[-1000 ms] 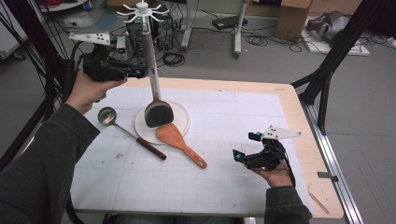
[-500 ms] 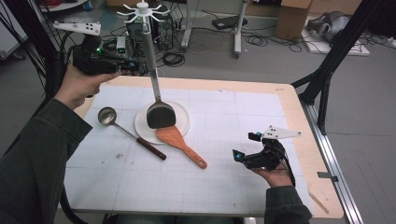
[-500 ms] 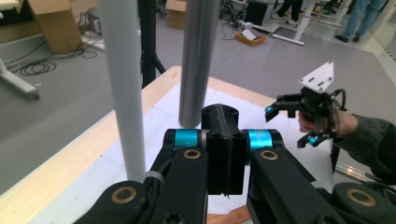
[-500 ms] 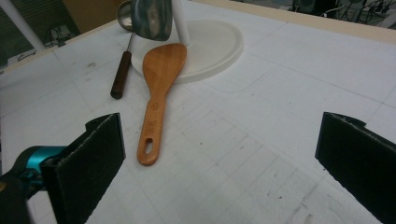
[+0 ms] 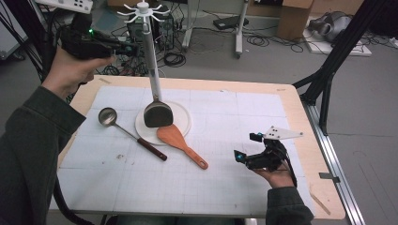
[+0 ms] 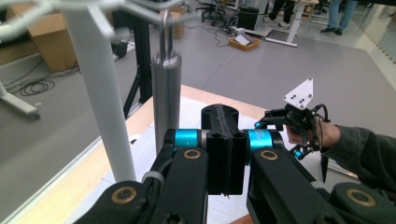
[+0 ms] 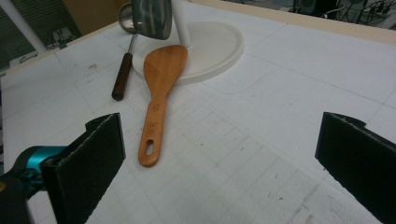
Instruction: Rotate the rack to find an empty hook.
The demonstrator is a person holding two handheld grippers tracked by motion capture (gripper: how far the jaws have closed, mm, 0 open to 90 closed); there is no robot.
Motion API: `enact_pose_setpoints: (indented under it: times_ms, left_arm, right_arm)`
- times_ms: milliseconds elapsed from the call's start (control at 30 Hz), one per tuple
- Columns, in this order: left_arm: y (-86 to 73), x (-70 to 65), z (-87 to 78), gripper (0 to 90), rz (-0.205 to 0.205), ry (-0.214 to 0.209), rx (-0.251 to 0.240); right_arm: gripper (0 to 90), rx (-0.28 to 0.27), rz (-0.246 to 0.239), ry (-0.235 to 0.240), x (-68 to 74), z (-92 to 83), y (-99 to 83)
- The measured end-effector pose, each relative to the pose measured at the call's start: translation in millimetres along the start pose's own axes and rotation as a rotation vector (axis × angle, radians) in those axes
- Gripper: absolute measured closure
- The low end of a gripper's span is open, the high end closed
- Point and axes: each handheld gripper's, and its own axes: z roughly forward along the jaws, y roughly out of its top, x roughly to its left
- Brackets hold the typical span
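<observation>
Moved: my left hand-held gripper has climbed beside the rack pole since the earlier frame.
Left state: jaws clenched together; the steel handle stands just left of them, contact unclear.
Spatula: its blade hangs over the white base, at 12 o'clock on the worktop.
Right hand-held gripper: released, jaws wide, at 4 o'clock.
Wooden spatula: lying flat at centre.

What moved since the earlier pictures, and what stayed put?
The left gripper rose beside the white rack, its jaws now shut with nothing between them. The metal spatula hangs from the rack as before. The right gripper, wooden spatula and ladle stayed where they were.
</observation>
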Motion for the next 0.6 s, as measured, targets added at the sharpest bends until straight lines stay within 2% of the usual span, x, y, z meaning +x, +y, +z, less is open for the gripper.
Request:
enact_pose_setpoints:
  times_ms: [67, 333, 600]
  left_arm:
    - [7.4, 0.9, -3.6, 89.7, 0.015, 0.0, -0.008]
    - [22.1, 6.2, -14.2, 89.7, 0.015, 0.035, -0.032]
    - [27.8, 7.8, -11.1, 89.7, 0.006, 0.058, -0.033]
  right_arm:
    - [0.5, -0.003, 0.001, -0.002, -0.6, -0.4, -0.2]
    - [0.5, -0.006, 0.002, 0.001, -1.7, -0.4, -0.7]
    - [0.5, -0.006, 0.005, 0.001, -1.2, -1.1, -1.1]
